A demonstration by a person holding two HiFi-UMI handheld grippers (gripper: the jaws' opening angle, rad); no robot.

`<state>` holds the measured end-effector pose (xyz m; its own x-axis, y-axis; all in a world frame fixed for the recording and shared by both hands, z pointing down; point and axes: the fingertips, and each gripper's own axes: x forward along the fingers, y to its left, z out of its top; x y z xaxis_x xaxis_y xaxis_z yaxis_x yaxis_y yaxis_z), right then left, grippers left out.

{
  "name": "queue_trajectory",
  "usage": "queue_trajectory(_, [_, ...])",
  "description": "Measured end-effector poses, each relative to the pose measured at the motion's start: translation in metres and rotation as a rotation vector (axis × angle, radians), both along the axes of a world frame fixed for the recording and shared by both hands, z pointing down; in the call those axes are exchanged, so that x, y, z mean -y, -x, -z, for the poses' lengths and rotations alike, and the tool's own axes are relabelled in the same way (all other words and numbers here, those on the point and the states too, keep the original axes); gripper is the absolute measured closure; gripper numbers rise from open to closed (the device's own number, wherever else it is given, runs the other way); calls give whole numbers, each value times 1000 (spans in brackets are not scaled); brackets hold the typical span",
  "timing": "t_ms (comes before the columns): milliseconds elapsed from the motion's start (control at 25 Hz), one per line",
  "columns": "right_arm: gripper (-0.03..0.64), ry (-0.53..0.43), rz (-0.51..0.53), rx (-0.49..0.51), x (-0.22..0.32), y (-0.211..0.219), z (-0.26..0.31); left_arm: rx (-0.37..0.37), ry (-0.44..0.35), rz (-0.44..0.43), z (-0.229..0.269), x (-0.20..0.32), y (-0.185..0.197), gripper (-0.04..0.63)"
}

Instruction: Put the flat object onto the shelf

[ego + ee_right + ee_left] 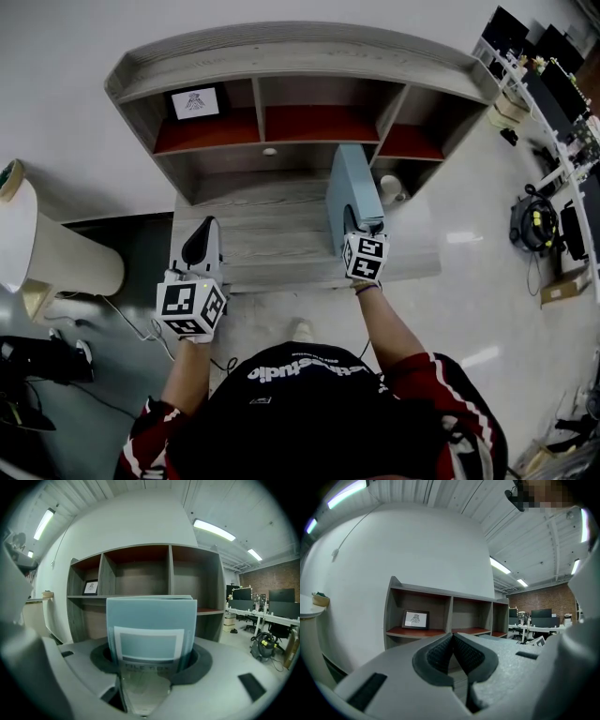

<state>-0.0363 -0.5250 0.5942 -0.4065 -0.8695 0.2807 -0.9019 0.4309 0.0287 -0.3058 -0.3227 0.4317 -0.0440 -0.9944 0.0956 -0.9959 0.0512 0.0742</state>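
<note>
The flat object is a pale blue file box with a white-framed label, held upright over the grey desk board in front of the shelf unit. My right gripper is shut on the box's near end. In the right gripper view the file box fills the space between the jaws and faces the shelf's middle compartment. My left gripper hovers at the board's left, jaws closed with nothing between them. In its own view the left gripper shows its pads meeting at the tips.
A framed picture stands in the left compartment on a red-brown shelf. A small white object sits under the right compartment. A pale round table stands to the left. Desks with monitors and a coiled hose lie to the right.
</note>
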Motion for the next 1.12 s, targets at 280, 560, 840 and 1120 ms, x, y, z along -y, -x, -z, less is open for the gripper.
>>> queue_trajectory(280, [345, -20, -23, 9, 20, 4, -4, 6, -3, -6, -1, 12, -8, 589])
queue_trajectory(560, [344, -33, -45, 9, 43, 12, -8, 10, -3, 4, 0, 24, -9, 589])
queue_trajectory(840, [344, -48, -54, 7, 59, 20, -10, 10, 7, 18, -3, 31, -6, 589])
queue_trajectory(1120, [344, -53, -53, 3, 71, 28, -11, 3, 14, 35, -7, 33, -1, 589])
